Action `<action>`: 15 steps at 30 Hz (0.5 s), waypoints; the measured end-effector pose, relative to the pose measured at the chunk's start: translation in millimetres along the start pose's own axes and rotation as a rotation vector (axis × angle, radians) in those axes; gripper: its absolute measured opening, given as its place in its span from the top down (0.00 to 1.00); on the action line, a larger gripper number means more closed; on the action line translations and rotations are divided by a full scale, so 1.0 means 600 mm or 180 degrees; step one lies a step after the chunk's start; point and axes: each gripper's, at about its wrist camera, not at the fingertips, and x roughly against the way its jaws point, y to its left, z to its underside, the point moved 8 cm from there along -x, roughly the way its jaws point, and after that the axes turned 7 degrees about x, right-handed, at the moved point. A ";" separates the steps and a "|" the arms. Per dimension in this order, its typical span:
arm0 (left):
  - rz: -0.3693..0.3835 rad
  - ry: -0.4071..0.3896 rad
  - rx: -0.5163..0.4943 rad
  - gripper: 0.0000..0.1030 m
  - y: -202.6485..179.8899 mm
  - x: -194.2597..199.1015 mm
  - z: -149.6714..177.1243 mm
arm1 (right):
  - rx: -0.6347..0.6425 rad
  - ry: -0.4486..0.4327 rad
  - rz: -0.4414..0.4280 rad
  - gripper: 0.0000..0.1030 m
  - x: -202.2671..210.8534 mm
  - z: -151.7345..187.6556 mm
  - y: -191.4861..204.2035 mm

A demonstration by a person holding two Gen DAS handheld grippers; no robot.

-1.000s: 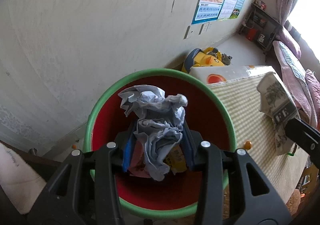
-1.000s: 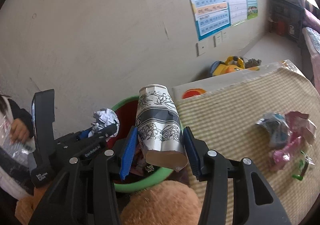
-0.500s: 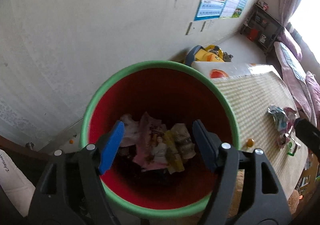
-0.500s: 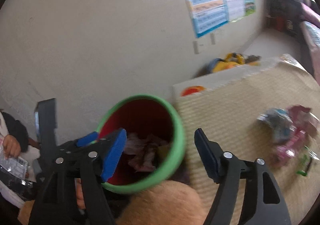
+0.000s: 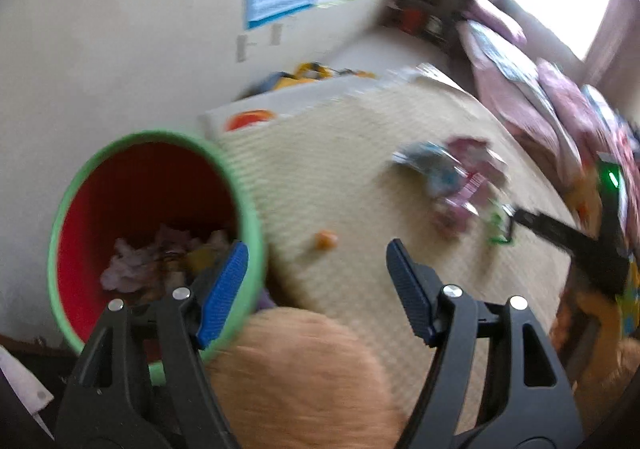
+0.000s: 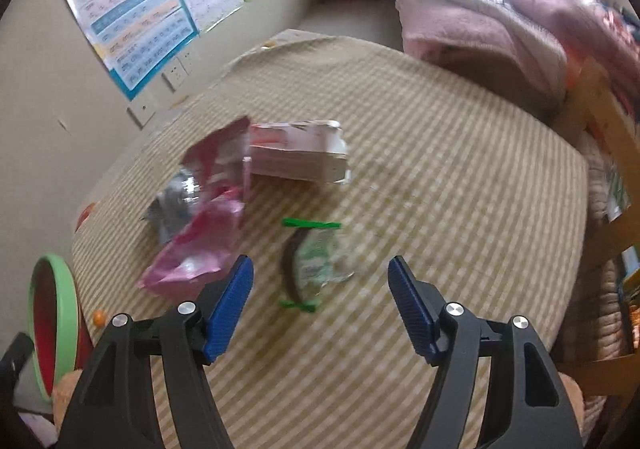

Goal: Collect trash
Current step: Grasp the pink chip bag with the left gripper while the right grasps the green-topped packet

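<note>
Both the left gripper [image 5: 316, 277] and right gripper [image 6: 320, 291] are spread wide and empty, the right's fingers flanking a clear green-edged wrapper [image 6: 318, 265], pink wrappers [image 6: 204, 225] beyond its left finger

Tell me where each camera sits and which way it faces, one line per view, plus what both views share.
Left wrist: sits on the left gripper, looking along its open fingers toward the green-rimmed bin and the striped mat; the other gripper's black frame shows at the right edge.
Right wrist: sits on the right gripper, looking down at the green wrapper and pink wrapper; only its own open fingers show.
Shared: bin, mat, wrapper pile, wall poster.
</note>
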 end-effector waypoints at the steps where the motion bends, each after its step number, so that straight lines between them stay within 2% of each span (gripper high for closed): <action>1: 0.0012 0.0014 -0.0073 0.33 -0.017 -0.002 0.003 | 0.0044 0.0000 -0.0018 0.35 -0.006 -0.001 0.003; 2: 0.0036 0.0031 -0.0155 0.33 -0.039 -0.004 0.008 | 0.0124 0.0049 -0.0067 0.37 -0.018 0.000 0.005; 4: 0.0058 0.0065 -0.0280 0.33 -0.071 -0.008 0.017 | 0.0179 0.0189 -0.0154 0.59 -0.033 0.007 0.007; 5: 0.0068 0.0081 -0.0361 0.33 -0.088 -0.011 0.020 | 0.0167 0.0297 -0.0254 0.76 -0.041 0.016 0.004; 8: 0.0059 0.0094 -0.0567 0.33 -0.126 -0.021 0.025 | 0.0098 0.0195 -0.0373 0.83 -0.011 0.023 -0.015; 10: 0.0046 0.0087 -0.0664 0.32 -0.148 -0.030 0.024 | 0.0141 0.0121 -0.0406 0.83 0.016 0.036 -0.025; 15: 0.0062 0.0092 -0.0882 0.31 -0.200 -0.073 0.007 | 0.0253 0.0192 -0.0341 0.83 0.072 0.118 -0.062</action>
